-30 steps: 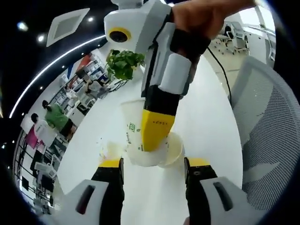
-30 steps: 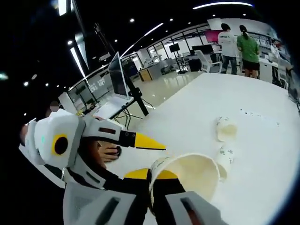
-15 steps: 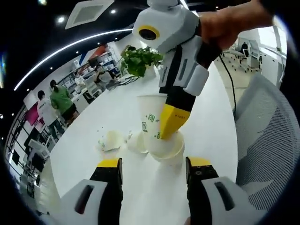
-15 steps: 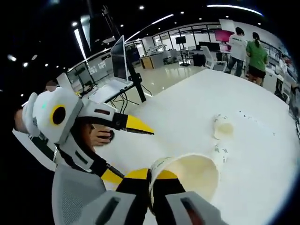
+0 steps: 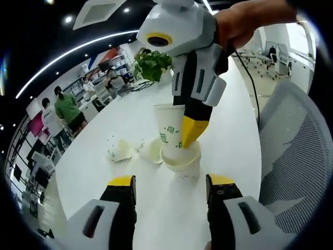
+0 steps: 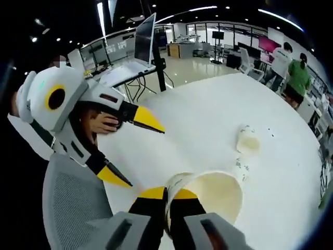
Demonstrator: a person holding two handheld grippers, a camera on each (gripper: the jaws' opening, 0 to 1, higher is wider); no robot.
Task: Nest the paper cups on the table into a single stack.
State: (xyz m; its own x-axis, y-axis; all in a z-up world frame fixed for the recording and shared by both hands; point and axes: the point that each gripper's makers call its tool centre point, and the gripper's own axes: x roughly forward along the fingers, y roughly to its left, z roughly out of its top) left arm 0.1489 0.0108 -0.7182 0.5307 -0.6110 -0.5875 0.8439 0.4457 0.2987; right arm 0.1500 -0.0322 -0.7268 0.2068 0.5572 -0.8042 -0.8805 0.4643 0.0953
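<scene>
Right tool (image 5: 191,136) grips the rim of one upright paper cup (image 5: 171,133), seated in a second cup (image 5: 183,162) standing on the white desk (image 5: 171,208); a hand (image 5: 240,23) holds it from above. Two more cups (image 5: 120,151) lie just beside. Left tool (image 5: 171,183) is spread wide, holding nothing, short of the stack.
</scene>
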